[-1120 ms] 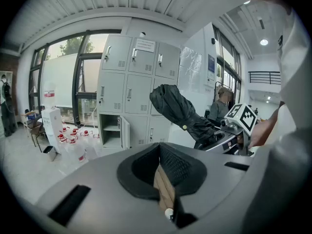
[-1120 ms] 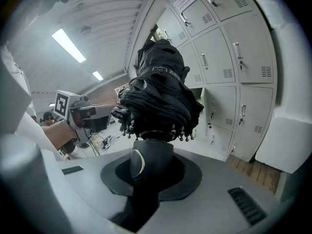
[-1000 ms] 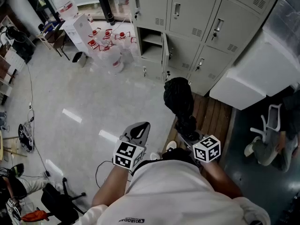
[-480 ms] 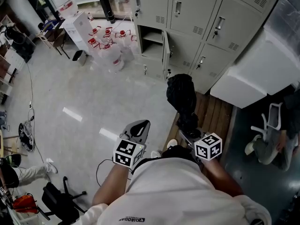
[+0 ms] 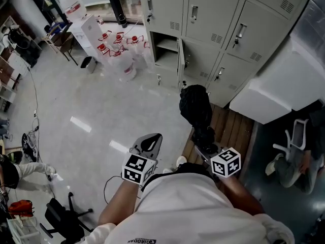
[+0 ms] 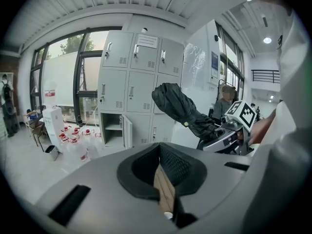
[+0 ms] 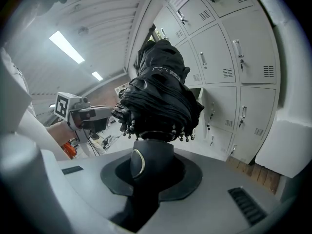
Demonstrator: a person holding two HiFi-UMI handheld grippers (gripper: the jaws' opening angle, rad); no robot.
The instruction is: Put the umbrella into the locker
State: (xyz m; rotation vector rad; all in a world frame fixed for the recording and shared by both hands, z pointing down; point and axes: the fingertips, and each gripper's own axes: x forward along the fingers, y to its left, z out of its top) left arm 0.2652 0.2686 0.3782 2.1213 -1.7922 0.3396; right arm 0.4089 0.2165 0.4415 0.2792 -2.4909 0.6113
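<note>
Many grey lockers (image 5: 212, 14); glossy pale floor (image 5: 101, 100)

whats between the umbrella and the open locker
Nothing but bare floor lies between the umbrella and the open locker, its door ajar; the head view shows it.

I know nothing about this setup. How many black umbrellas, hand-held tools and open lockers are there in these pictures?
black umbrella: 1
hand-held tools: 2 (left tool, right tool)
open locker: 1
Total: 4
</note>
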